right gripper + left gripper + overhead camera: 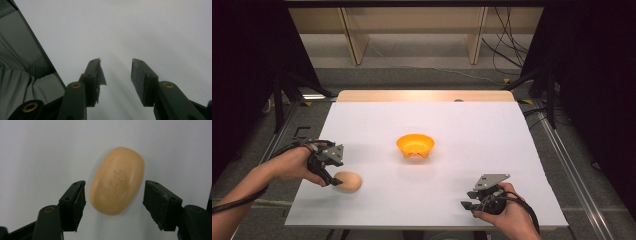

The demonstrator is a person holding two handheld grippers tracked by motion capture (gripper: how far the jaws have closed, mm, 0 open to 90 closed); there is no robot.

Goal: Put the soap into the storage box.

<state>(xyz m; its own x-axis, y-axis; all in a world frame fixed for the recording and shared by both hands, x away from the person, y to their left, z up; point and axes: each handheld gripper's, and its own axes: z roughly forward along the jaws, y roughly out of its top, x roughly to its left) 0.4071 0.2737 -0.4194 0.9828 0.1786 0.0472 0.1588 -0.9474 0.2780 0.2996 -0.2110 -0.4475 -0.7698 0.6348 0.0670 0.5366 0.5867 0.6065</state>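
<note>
Soap bar [117,181] btwn left gripper [115,202] fingers, gaps both sides, untouched

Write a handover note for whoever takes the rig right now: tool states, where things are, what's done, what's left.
Left tool: open, jaws either side of the tan soap bar, gaps visible on both sides, not yet gripped. The bar lies flat on the white table, near the left front edge.
Right tool: open, holding nothing, parked over the table near the right front corner.
Orange bowl: upright at mid-table, looks empty, apart from the bar.
Done: the left tool is lined up on the bar.
Left: shut on the bar and lift; the bowl is probably where it goes.
</note>
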